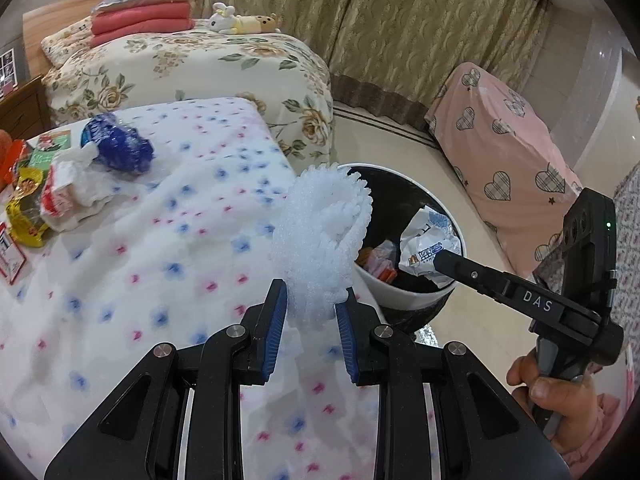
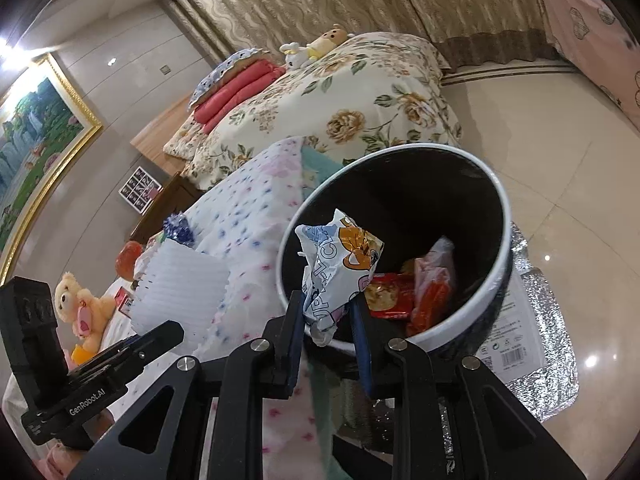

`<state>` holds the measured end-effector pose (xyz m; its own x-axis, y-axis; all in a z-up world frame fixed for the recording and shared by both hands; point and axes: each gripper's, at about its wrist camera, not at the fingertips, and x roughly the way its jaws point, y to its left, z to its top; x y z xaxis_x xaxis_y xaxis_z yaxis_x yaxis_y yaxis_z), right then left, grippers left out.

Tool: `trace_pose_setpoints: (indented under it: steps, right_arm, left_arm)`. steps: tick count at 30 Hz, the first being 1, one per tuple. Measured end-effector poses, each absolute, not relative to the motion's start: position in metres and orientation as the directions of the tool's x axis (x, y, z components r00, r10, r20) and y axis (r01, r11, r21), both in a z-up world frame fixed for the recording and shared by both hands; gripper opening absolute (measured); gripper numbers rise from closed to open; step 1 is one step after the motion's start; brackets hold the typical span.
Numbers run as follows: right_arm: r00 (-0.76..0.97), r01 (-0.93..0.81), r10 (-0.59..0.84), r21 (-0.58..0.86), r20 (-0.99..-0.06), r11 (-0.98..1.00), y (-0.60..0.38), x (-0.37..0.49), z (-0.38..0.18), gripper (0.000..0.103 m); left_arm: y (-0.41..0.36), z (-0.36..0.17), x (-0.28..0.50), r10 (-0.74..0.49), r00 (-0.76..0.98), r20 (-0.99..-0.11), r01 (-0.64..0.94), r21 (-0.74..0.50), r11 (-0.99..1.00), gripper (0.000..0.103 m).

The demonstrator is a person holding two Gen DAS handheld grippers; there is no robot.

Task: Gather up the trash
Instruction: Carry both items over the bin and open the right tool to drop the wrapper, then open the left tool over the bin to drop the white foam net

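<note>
- Left wrist view: the left gripper [image 1: 311,312] pinches the lower end of a white foam net sleeve [image 1: 320,236] between its blue pads [image 1: 275,328]; the sleeve stands up from the jaws and leans toward the bin's near rim.
- Right wrist view: the right gripper [image 2: 327,320] is clamped on a crumpled white snack wrapper [image 2: 340,272] with a cartoon print, held over the mouth of the trash bin [image 2: 505,216].
- From the left camera the same wrapper [image 1: 428,244] hangs at the tip of the right gripper [image 1: 442,262] above the bin [image 1: 408,300], and a hand [image 1: 560,404] grips that tool's handle.
- Inside the bin lie red and orange snack packets [image 2: 400,296].
- The bin is white outside, black inside, and stands on the tiled floor just beside the spotted blanket [image 1: 160,260].
- A silver foil bag [image 2: 536,320] lies on the floor by the bin.
- Further back on the blanket rest more litter: a blue crinkled wrapper [image 1: 118,146], a white plastic bag [image 1: 68,188] and a yellow packet [image 1: 24,208].
- Beyond them stands a bed with a floral cover [image 1: 192,68], folded red bedding [image 1: 140,24] and a soft toy [image 1: 240,20].
</note>
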<state>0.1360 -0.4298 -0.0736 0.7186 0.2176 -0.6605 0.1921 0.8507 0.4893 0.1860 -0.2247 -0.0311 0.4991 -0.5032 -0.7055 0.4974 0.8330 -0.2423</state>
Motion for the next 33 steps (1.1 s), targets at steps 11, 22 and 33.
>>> trace_pose_setpoints:
  steps: [11, 22, 33]
  right_arm:
    - [0.720, 0.226, 0.190, 0.484, -0.668, 0.846, -0.449, 0.140, -0.076, 0.023]
    - [0.723, 0.245, 0.160, 0.465, -0.672, 0.851, -0.462, 0.144, -0.071, 0.023]
    - [0.715, 0.262, 0.128, 0.433, -0.687, 0.862, -0.472, 0.150, -0.068, 0.023]
  left_arm:
    - [-0.250, -0.033, 0.195, -0.506, 0.483, -0.714, 0.518, -0.233, 0.823, 0.024]
    - [-0.275, -0.030, 0.206, -0.517, 0.472, -0.714, 0.548, -0.221, 0.807, 0.024]
    - [-0.296, -0.034, 0.219, -0.510, 0.457, -0.728, 0.560, -0.210, 0.802, 0.024]
